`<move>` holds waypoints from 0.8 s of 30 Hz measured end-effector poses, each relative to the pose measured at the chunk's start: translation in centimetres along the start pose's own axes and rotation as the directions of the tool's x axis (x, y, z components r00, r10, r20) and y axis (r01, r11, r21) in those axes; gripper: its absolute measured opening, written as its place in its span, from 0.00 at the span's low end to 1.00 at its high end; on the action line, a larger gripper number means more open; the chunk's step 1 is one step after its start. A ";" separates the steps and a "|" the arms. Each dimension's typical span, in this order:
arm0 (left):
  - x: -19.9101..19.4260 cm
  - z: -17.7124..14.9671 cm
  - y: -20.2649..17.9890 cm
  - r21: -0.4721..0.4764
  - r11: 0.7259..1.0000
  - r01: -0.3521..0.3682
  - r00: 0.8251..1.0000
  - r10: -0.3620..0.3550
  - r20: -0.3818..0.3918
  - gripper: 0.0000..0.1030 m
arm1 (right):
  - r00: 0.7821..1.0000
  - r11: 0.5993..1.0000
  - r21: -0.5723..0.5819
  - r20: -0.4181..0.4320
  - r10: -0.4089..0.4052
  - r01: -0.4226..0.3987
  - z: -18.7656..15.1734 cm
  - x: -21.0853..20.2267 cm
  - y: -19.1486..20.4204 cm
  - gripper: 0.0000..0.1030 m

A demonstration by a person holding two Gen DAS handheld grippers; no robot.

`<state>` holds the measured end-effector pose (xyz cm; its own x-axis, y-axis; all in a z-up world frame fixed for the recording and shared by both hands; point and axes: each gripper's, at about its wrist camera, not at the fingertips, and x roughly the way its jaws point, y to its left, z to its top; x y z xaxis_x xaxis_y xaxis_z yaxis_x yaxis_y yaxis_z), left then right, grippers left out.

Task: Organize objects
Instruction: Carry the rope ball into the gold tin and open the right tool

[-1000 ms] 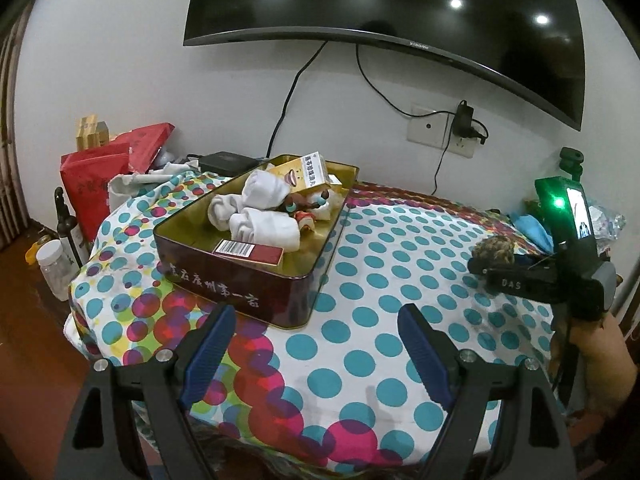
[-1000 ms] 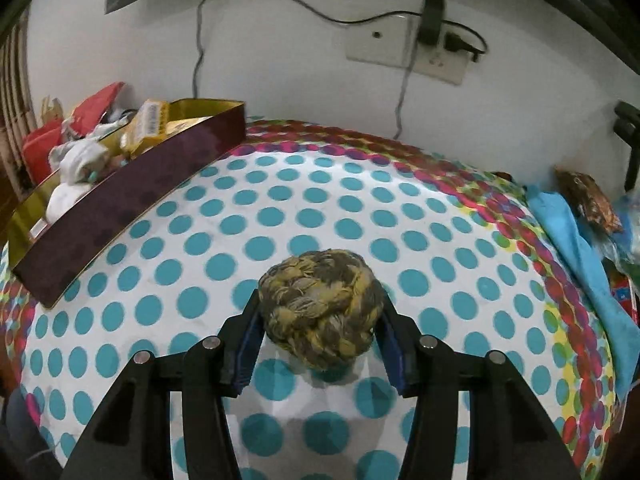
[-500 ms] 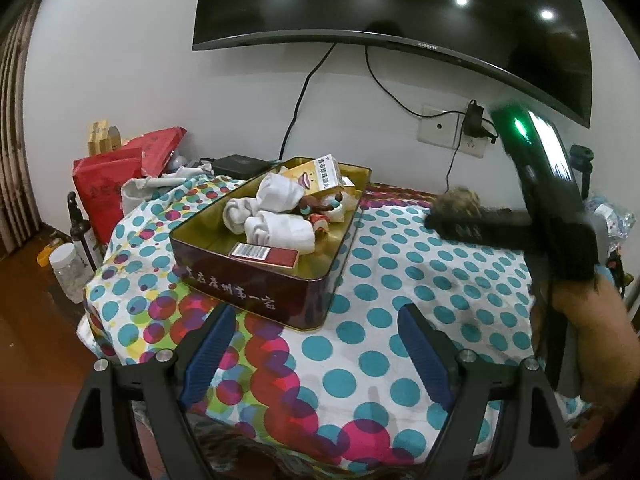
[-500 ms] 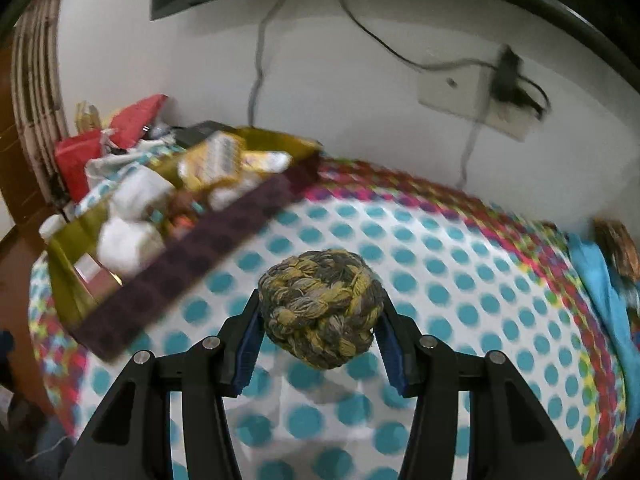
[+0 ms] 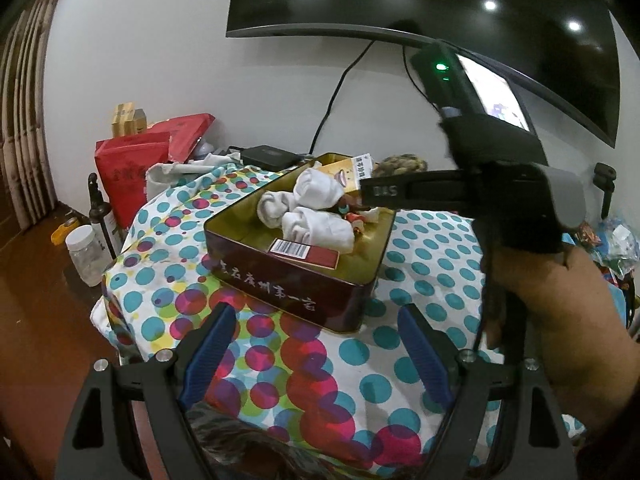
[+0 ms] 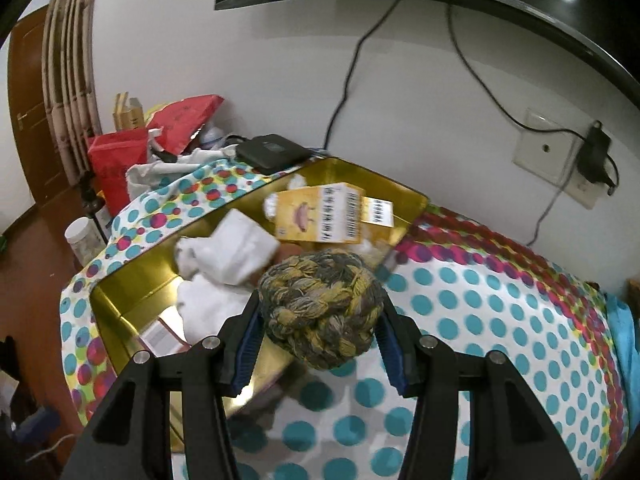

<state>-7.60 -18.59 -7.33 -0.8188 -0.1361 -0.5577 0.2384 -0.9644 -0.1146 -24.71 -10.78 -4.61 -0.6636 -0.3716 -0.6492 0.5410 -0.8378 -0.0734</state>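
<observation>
a: where's the rope ball (image 6: 320, 312)?
b: clamped between the right gripper (image 6: 318, 350) pads, held in the air over the near corner of the gold tin (image 6: 132, 276).
a: what's in the tin?
b: white socks (image 6: 228, 252), a yellow carton (image 6: 320, 216), a red pack (image 5: 304, 252).
a: and the left gripper (image 5: 316, 344)?
b: jaws wide apart, empty, over the dotted cloth (image 5: 360, 364) in front of the tin.

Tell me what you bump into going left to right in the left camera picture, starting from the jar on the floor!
Clear jar → red bag → tin box → right tongs holding the yarn ball → the person's hand.
</observation>
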 end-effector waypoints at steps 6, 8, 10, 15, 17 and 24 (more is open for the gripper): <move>-0.2 0.1 0.2 -0.006 1.000 -0.023 1.000 0.022 -0.006 0.83 | 1.000 0.999 -0.041 -0.004 0.005 -0.005 1.3 1.0 2.5 0.48; -0.1 0.2 0.4 -0.017 0.999 -0.027 1.000 0.026 -0.012 0.83 | 1.000 0.999 -0.043 -0.003 0.012 -0.012 1.7 1.2 3.1 0.48; -0.1 0.2 0.5 -0.018 0.999 -0.033 0.999 0.033 -0.011 0.83 | 1.000 0.998 -0.057 -0.003 0.012 -0.013 1.9 1.5 3.8 0.48; 0.2 0.1 0.9 -0.031 0.999 -0.041 0.999 0.040 -0.027 0.83 | 1.000 0.998 -0.069 -0.008 0.003 -0.004 2.3 2.1 4.8 0.48; 0.3 0.1 1.1 -0.038 0.998 -0.043 0.999 0.041 -0.032 0.83 | 1.000 0.998 -0.063 -0.010 0.007 -0.007 2.4 2.3 5.0 0.48; 0.7 0.1 1.5 -0.052 0.997 -0.050 0.998 0.047 -0.047 0.83 | 1.000 0.997 -0.074 -0.022 0.003 -0.005 2.6 3.3 5.5 0.48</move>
<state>-7.82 -20.17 -7.79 -0.7809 -0.1707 -0.6009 0.3058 -0.9433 -0.1294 -25.23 -17.65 -5.18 -0.6502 -0.3657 -0.6659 0.5810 -0.8041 -0.1257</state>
